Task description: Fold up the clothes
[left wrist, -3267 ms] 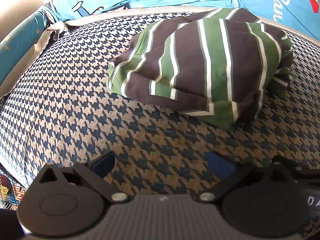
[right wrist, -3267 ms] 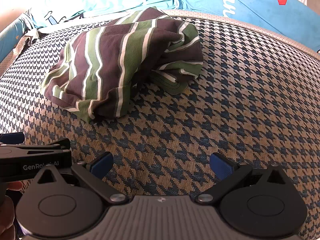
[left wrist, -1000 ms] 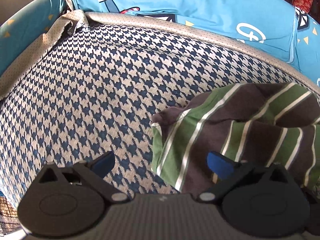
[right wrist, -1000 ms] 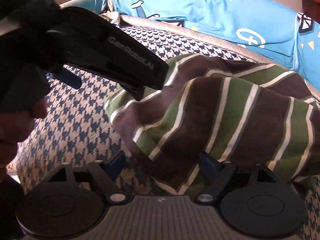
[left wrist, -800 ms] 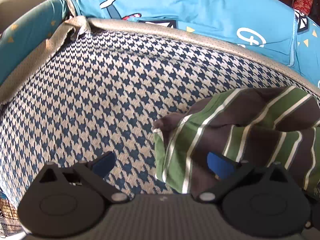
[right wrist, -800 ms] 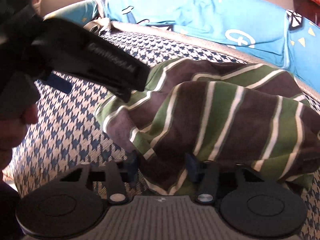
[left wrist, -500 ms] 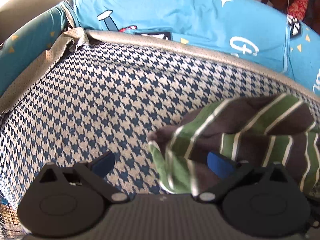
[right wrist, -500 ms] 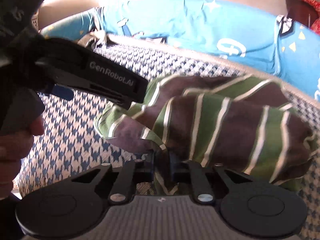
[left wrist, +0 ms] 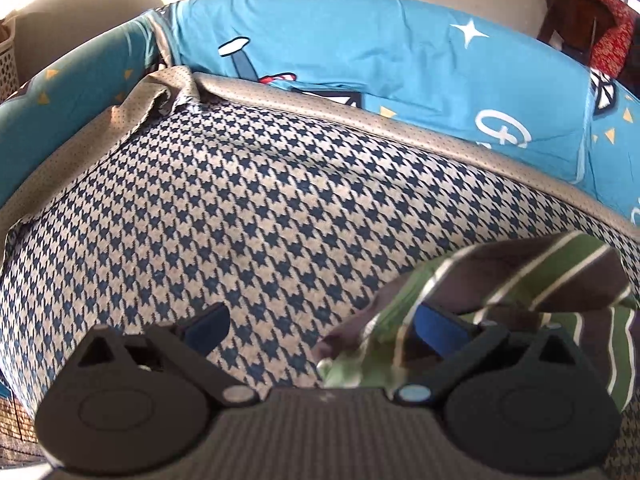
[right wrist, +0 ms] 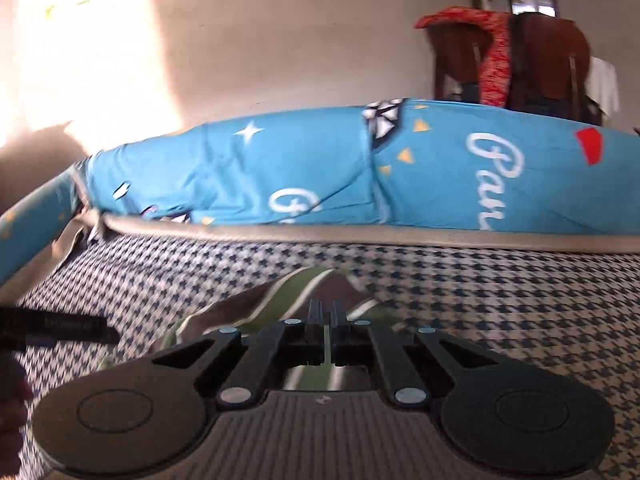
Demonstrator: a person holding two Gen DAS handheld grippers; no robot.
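Green-and-brown striped cloth, the garment (right wrist: 280, 300), is now pinched in the right gripper (right wrist: 327, 336): its jaws have just been closing, and in the right wrist view they stand clenched with a thin strip of the striped fabric squeezed between them. A second ago those jaws were spread wide around the near edge of the garment as it lay bunched on the houndstooth cushion (left wrist: 240, 208); now the view looks up toward the blue printed cover (right wrist: 280, 172) behind the cushion, and the garment appears to trail down from the pinch toward the cushion.

The left gripper (left wrist: 320, 326) hangs just above the cushion with its jaws released, as they were a second ago. The blurred left corner of the garment (left wrist: 520, 292) lies around its right blue pad, but nothing is pressed.

The garment sits at the right-hand, near part of the cushion, well short of the cushion's tan border (left wrist: 400, 120).

With one edge caught, the work seems at its opening step: shaking the bundle loose. A second corner probably needs taking before any clean fold is possible.
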